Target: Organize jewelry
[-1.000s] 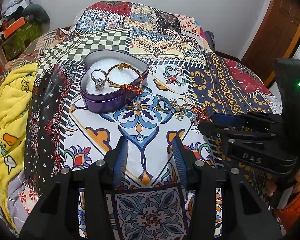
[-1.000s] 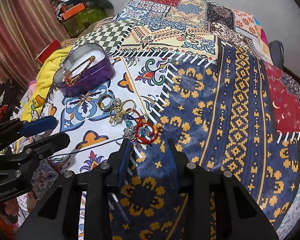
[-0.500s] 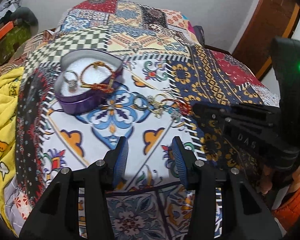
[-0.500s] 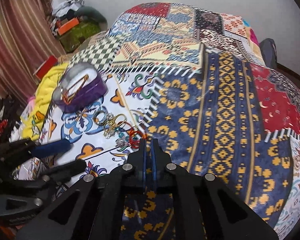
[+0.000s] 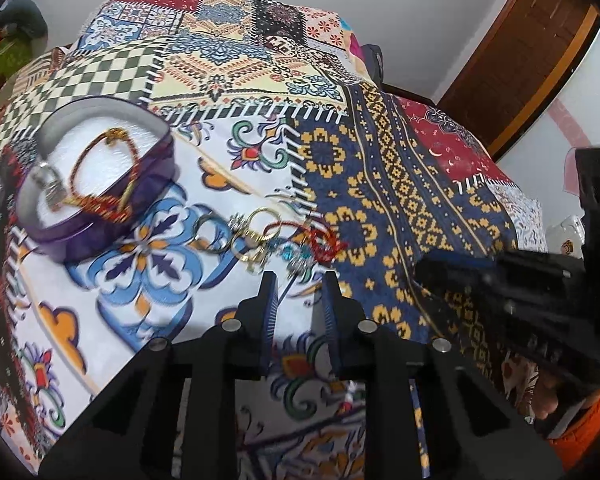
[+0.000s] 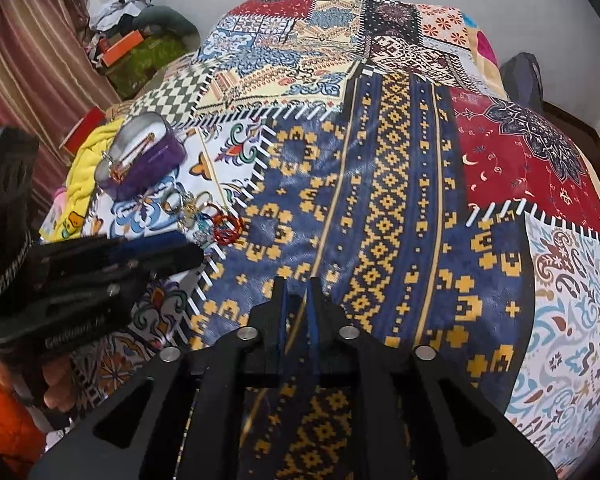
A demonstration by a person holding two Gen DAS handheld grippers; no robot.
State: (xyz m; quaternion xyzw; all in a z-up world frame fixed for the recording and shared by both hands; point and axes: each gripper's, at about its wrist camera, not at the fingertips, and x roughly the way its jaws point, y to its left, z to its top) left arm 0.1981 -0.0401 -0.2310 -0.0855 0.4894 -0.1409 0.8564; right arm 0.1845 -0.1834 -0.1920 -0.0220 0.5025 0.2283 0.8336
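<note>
A purple heart-shaped box (image 5: 100,216) sits on the patchwork quilt and holds a ring (image 5: 48,184) and a red-gold bracelet (image 5: 104,172). A pile of loose jewelry (image 5: 268,236) lies to its right, with a red beaded bracelet (image 5: 324,242) at its right end. My left gripper (image 5: 298,284) is open and empty, just in front of the pile. My right gripper (image 6: 296,288) is slightly open and empty, over the blue and yellow patch to the right of the pile (image 6: 204,216). The box also shows in the right wrist view (image 6: 148,156).
A yellow blanket (image 6: 80,176) lies left of the box. Clutter and an orange box (image 6: 120,48) sit by the striped curtain at far left. A wooden door (image 5: 520,52) stands at the right. The quilt (image 6: 380,168) covers the whole bed.
My left gripper moved forward and right toward the jewelry pile. My right gripper shut half a second ago, has parted slightly, and pulled back to the right, away from the pile.
</note>
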